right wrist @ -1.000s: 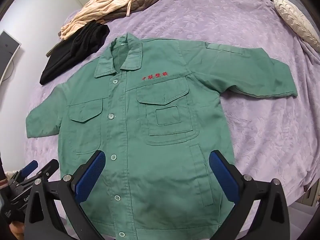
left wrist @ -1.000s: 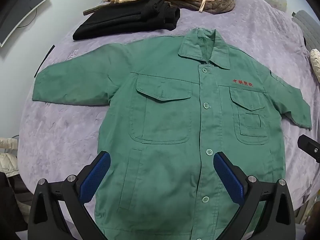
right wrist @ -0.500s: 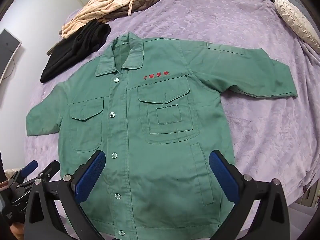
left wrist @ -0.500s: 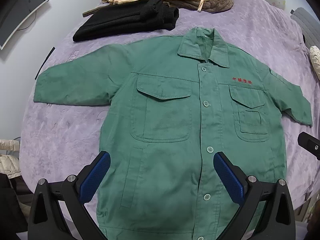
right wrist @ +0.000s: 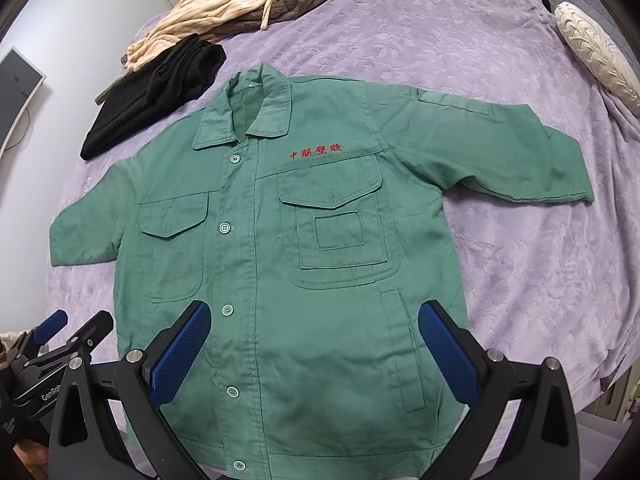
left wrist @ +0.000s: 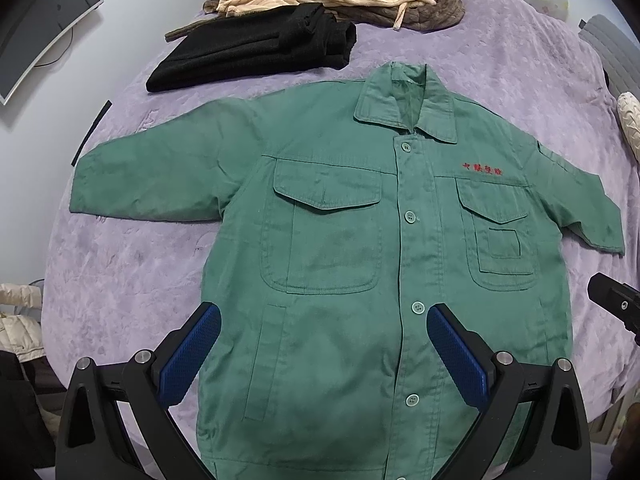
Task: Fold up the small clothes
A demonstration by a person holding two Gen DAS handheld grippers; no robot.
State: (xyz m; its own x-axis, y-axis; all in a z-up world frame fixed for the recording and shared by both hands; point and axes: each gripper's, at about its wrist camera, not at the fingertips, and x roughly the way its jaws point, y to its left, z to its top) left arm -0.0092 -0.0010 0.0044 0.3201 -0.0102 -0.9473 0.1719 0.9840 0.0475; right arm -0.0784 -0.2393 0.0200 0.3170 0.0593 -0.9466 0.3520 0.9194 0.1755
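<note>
You are hovering both hand-held grippers over a shirt spread flat on the bed.

Your left hand-held gripper [left wrist: 320, 344] is hanging at lower centre with its jaws wide apart and nothing between them, above the green shirt [left wrist: 340, 248], which is lying buttoned, sleeves out, mid-frame on the purple bedspread [left wrist: 120, 280]. Your right hand-held gripper [right wrist: 314, 342] is likewise gaping and empty. Risk, as I judge it: pinching only the top layer, or snagging the plush cover, would be dragging the shirt askew.

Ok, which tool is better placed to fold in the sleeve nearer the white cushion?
Right. That sleeve spreads on the right tool's side; the left tool sits beyond the jacket's other side. Both open.
</note>
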